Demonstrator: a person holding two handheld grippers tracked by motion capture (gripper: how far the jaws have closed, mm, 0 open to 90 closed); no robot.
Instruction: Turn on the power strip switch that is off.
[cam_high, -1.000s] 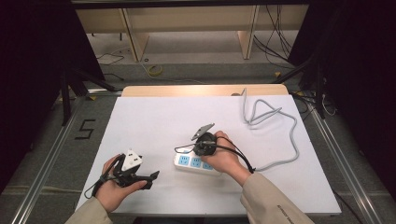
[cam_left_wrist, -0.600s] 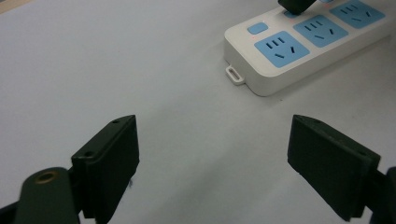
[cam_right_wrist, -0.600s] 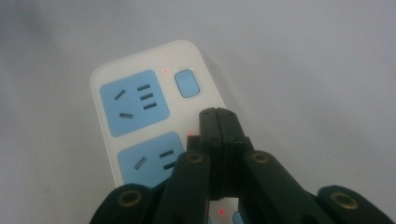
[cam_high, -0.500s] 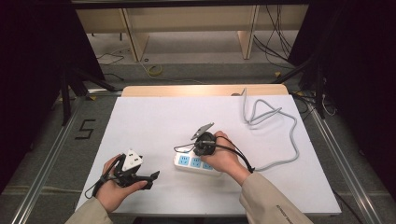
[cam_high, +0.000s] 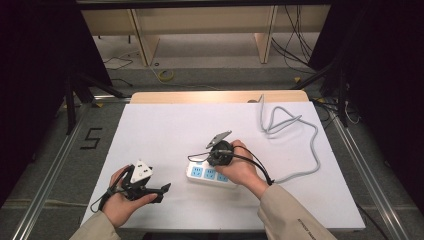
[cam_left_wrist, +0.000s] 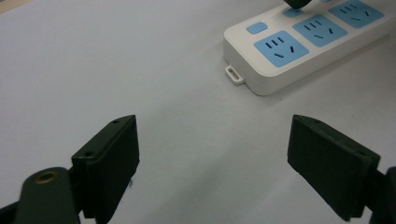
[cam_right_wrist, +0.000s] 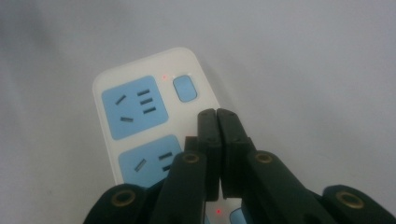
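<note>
White power strip (cam_high: 210, 176) lies flat on the white table (cam_high: 165, 130), near its front edge, roughly centred, long axis running left to right with a slight slant. Top face carries light-blue socket panels (cam_right_wrist: 134, 107) in a row and a blue rounded switch button (cam_right_wrist: 185, 88) at one end. A small red indicator light (cam_right_wrist: 164, 77) glows beside the button. A small hanging tab (cam_left_wrist: 234, 75) projects from that end. Its grey cord (cam_high: 305, 150) loops away over the table's right side.

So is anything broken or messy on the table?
Nothing stands out. The power strip lies flat and whole, and its grey cable just loops loosely over the table.
</note>
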